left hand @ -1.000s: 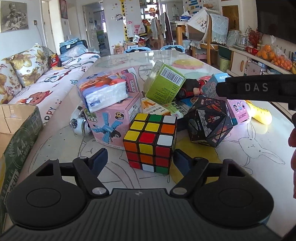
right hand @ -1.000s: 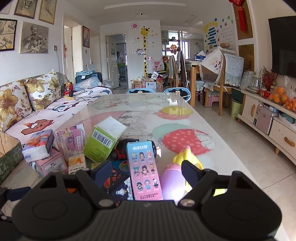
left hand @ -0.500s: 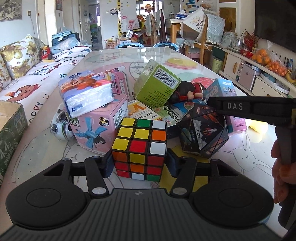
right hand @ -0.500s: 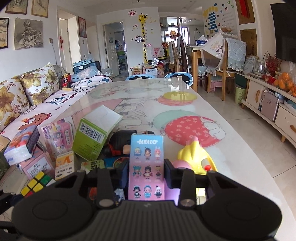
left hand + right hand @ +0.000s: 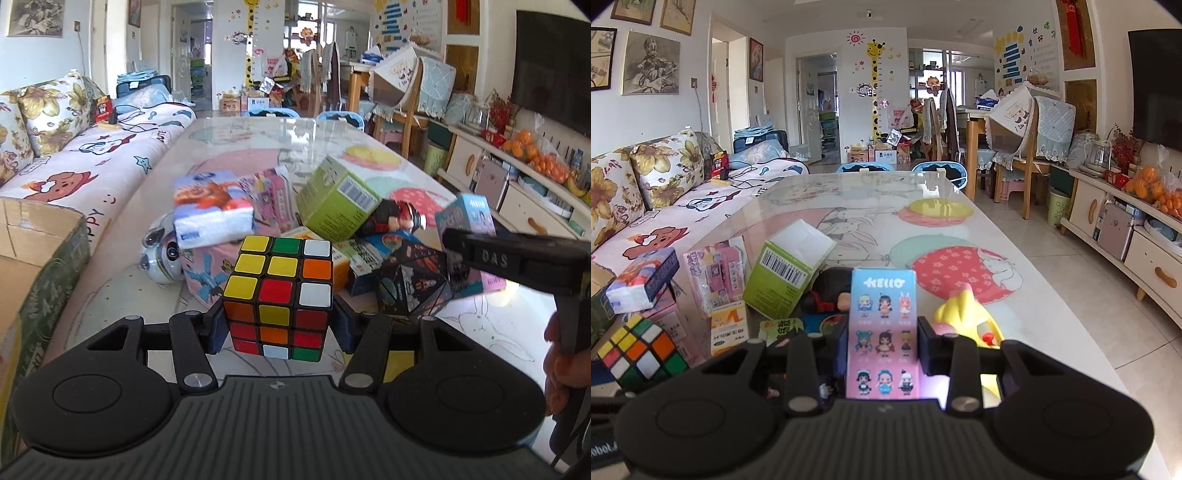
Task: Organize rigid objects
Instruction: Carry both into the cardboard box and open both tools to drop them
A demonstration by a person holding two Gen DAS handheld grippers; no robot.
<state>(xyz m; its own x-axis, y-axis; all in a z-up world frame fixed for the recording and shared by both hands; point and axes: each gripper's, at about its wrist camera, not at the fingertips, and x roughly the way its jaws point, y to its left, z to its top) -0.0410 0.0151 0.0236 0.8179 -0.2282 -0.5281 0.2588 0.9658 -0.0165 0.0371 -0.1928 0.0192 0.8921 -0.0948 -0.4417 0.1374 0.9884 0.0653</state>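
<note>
Covering most of both views, the table [image 5: 1027,306] with cartoon drawings on its top carries a heap of toys and boxes at its near end. A brown cardboard box [image 5: 33,258] stands at the left edge of the left wrist view, beside the table. In the heap, the green box [image 5: 334,206] leans tilted on other things, and a tissue pack [image 5: 212,212] lies on top of a pink box [image 5: 201,269].

The left gripper [image 5: 279,325] has just been closing its jaws, and the pads now press on both sides of the puzzle cube [image 5: 280,295]. The cube seems to be slightly above the tabletop, in front of the heap.

The right gripper [image 5: 882,350] has just been closing too; its jaws are clamped on the narrow sides of the pink-and-blue "HELLO" box [image 5: 882,332], which stands upright between them. A yellow toy [image 5: 967,317] lies just beside it on the right.
</note>
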